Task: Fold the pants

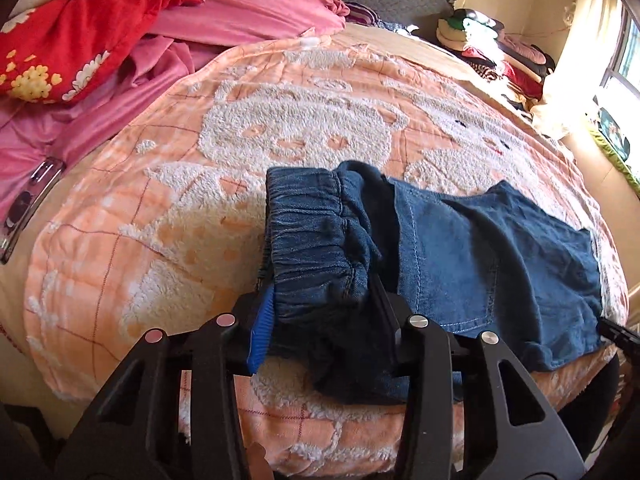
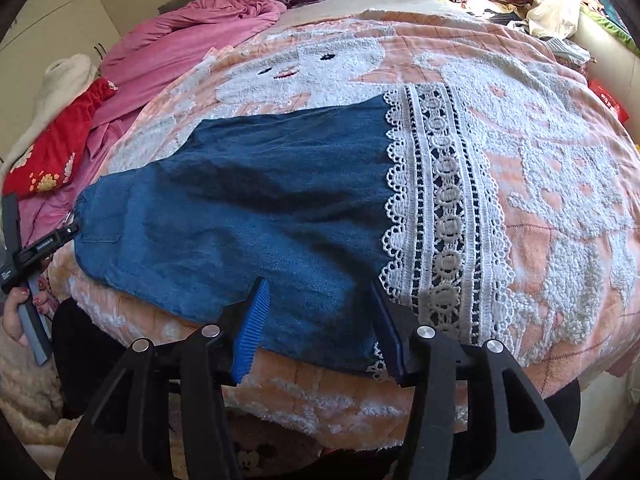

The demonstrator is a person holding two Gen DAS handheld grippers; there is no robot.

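Blue denim pants [image 1: 500, 264] with an elastic waistband [image 1: 316, 232] and white lace hems [image 2: 444, 216] lie flat across an orange blanket [image 1: 160, 208] on a bed. My left gripper [image 1: 320, 300] has its jaws wide apart, with the bunched waistband lying between the blue pads [image 1: 262, 328]. My right gripper [image 2: 320, 320] is open too, its fingers straddling the near edge of the leg [image 2: 248, 216] just left of the lace. The left gripper also shows at the left edge of the right wrist view [image 2: 60, 236].
Pink bedding [image 1: 240, 12] and a red flowered cloth [image 1: 72, 52] lie at the far left of the bed. Stacked folded clothes [image 1: 492, 52] sit at the far right by a window [image 1: 624, 60]. A hand holds the left tool [image 2: 20, 312].
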